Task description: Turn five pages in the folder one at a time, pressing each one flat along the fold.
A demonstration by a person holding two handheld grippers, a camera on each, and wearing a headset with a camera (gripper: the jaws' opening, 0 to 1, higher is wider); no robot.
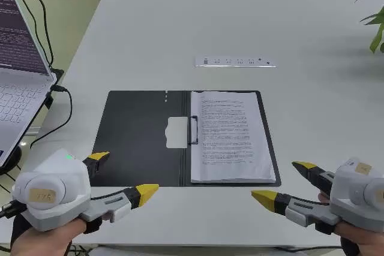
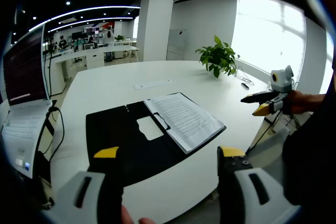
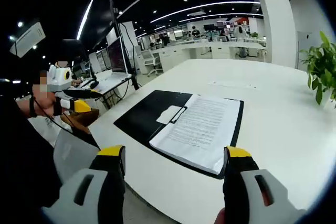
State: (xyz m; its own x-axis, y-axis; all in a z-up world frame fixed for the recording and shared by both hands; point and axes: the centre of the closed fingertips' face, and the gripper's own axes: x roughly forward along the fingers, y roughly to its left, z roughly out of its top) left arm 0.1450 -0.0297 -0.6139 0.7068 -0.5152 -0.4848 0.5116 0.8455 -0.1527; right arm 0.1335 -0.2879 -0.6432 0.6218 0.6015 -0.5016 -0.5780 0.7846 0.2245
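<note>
Folder (image 1: 137,143) open flat, long axis crosswise

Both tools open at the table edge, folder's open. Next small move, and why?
Probably bring the right tool forward to the near right corner of the paper stack and pinch the top sheet. Both it and the left tool hang open, short of the folder, and the pages lie on its right half with no turned sheet on the left, so no page looks turned yet.

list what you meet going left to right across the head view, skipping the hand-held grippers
laptop → black folder flap → white clip → stack of pages → plant leaves
</note>
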